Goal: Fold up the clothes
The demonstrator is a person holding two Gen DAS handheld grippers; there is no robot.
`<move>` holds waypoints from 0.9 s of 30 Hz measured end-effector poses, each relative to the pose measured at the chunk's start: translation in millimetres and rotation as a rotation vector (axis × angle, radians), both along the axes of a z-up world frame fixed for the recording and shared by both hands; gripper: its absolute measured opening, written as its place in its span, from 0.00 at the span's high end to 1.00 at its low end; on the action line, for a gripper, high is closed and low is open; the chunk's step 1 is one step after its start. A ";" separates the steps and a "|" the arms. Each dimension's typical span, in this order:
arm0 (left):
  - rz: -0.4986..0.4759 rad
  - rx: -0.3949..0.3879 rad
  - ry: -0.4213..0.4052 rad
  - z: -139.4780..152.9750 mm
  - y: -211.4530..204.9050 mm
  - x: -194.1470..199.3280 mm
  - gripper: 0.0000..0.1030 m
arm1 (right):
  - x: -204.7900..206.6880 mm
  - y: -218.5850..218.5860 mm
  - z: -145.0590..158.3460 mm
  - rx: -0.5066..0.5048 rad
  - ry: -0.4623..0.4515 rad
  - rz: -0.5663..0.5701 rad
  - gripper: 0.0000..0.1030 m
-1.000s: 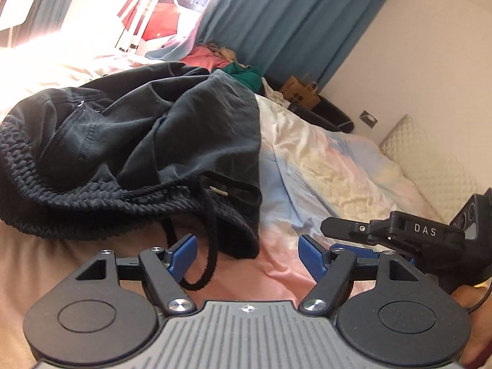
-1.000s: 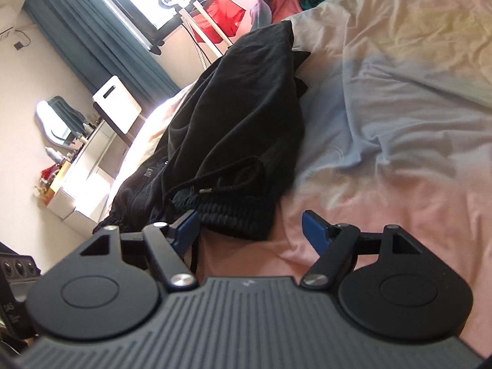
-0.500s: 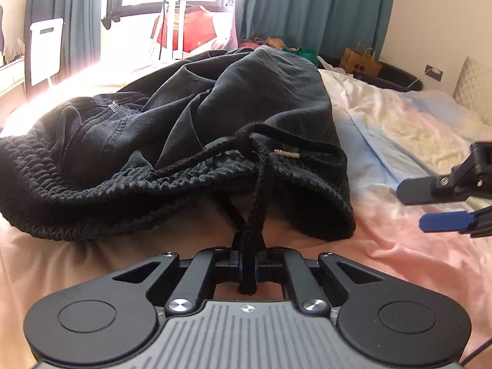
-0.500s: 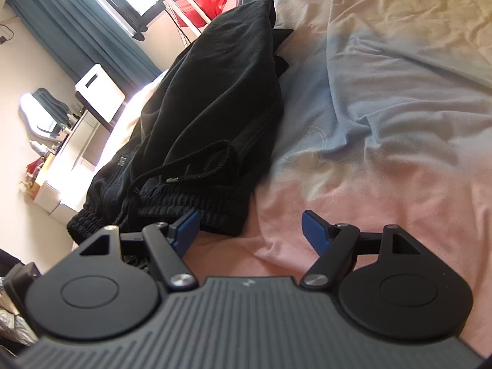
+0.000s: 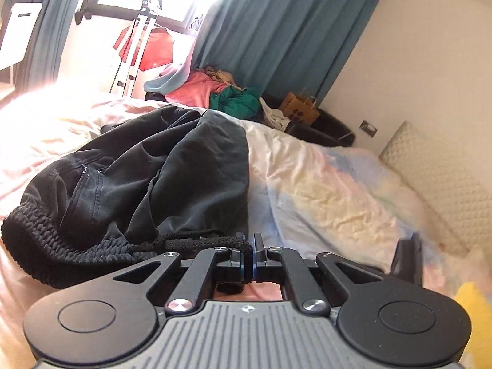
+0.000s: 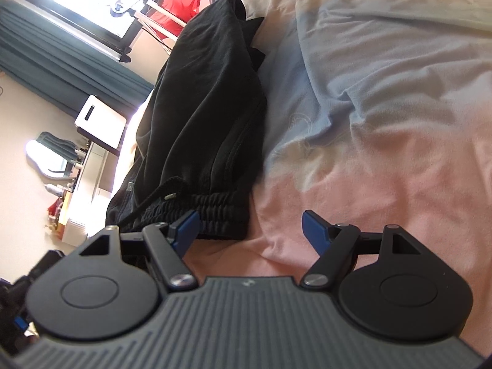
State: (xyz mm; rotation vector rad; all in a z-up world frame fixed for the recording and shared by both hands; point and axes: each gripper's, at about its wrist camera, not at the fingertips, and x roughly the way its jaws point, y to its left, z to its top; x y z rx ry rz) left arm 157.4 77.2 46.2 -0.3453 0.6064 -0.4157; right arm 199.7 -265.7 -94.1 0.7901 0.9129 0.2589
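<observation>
A pair of black trousers lies crumpled on the pastel bedsheet, elastic waistband towards me. My left gripper is shut on the trousers' black drawstring, which runs in from the left; dark cloth shows just under the jaws. In the right wrist view the same trousers stretch away, with the waistband nearest. My right gripper is open just above the sheet. Its left blue pad sits at the waistband's edge and nothing lies between the fingers.
A heap of pink and green clothes and a paper bag sit beyond the bed's far side. A quilted pillow lies at the right. A rack with a red garment stands by the window. A white dresser is at the left.
My left gripper closed on the drawstring and has since drawn it low along the waistband. My right gripper has come closer to the waistband's corner, still open.
</observation>
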 end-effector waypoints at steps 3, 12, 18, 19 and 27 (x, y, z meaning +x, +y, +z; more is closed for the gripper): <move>0.004 -0.107 0.015 22.9 15.9 26.8 0.96 | 2.5 0.6 -4.0 0.022 0.016 -0.002 0.25; 0.179 -0.087 0.111 11.3 32.6 159.5 0.96 | 11.8 3.1 -8.3 0.035 0.017 0.014 0.25; 0.261 -0.002 0.310 -56.7 44.0 205.3 0.86 | 18.8 -1.6 -17.7 0.041 0.035 0.005 0.26; 0.249 0.010 0.316 -59.4 45.6 201.0 0.81 | 19.5 -1.2 -17.7 0.041 0.034 0.006 0.26; 0.225 0.111 0.243 -46.0 52.5 132.0 0.22 | 18.7 4.9 -15.3 0.042 0.023 0.036 0.26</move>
